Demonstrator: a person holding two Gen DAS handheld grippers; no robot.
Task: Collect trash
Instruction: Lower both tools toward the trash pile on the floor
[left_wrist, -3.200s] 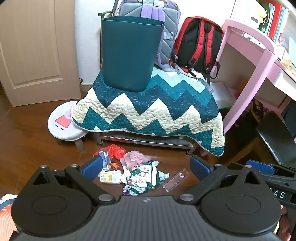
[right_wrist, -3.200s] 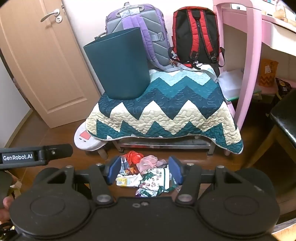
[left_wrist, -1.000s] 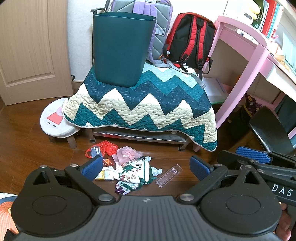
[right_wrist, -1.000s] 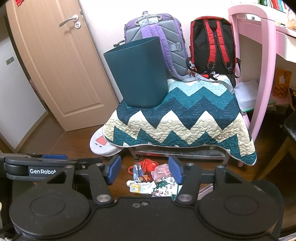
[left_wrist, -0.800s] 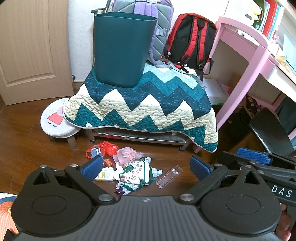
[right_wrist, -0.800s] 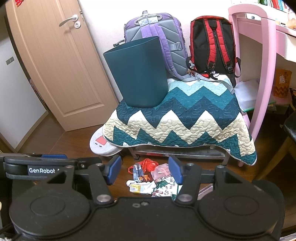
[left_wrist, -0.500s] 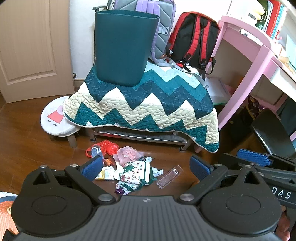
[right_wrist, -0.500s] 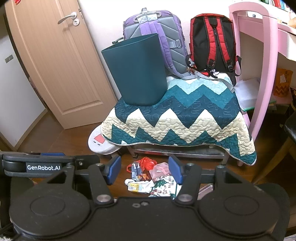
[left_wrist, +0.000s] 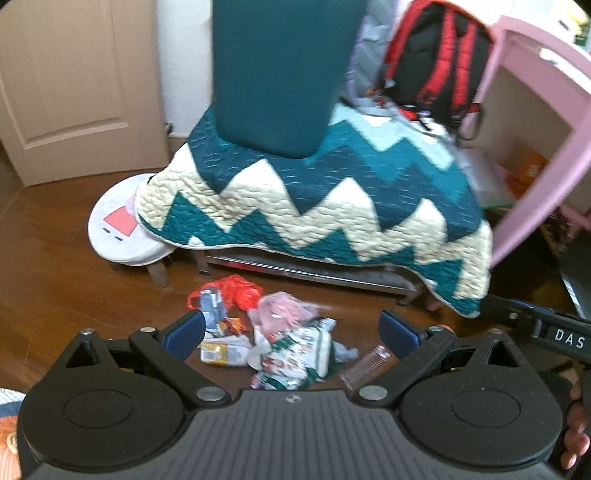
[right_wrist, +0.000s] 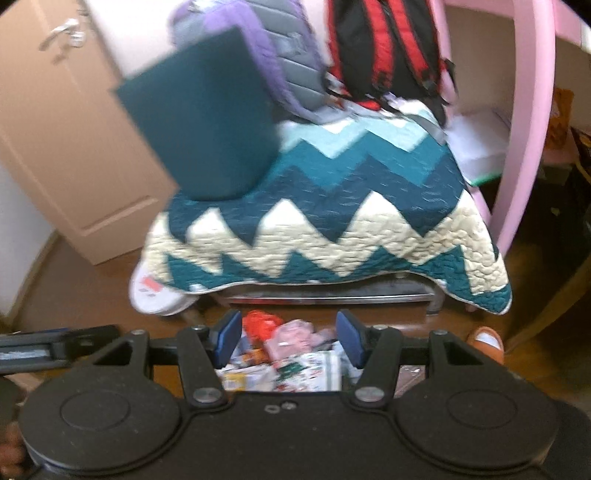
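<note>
Trash (left_wrist: 273, 339) lies in a loose heap on the wooden floor (left_wrist: 55, 266), straight ahead at twelve o'clock from my left gripper (left_wrist: 291, 330), whose blue-padded fingers stand wide apart with nothing between them. My right gripper (right_wrist: 288, 338) is likewise spread and empty, and the same heap (right_wrist: 284, 354) shows between and just beyond its pads. In the pile I can make out a red plastic bag (left_wrist: 236, 291) at the far side, a crumpled pink wrapper (left_wrist: 282, 314) beside it, a small yellow carton (left_wrist: 221, 350) at about ten o'clock of the heap, a white and green printed packet (left_wrist: 299, 350) in the middle, and a clear plastic tray (left_wrist: 367, 363) lying apart at about three o'clock. Farther off at twelve o'clock a dark teal bin (left_wrist: 280, 74) stands upright on a zigzag quilt (left_wrist: 332, 206) draped over a low bench; its rim is cut off in the left view and blurred in the right view (right_wrist: 207, 129), so I cannot tell what it holds. Behind it lean a purple and grey backpack (right_wrist: 273, 55) and a red and black backpack (left_wrist: 439, 59). A white stool (left_wrist: 122, 232) sits partly under the quilt's edge at ten o'clock, and a pink desk leg (left_wrist: 535, 177) rises at two o'clock. Both views are smeared by motion.
</note>
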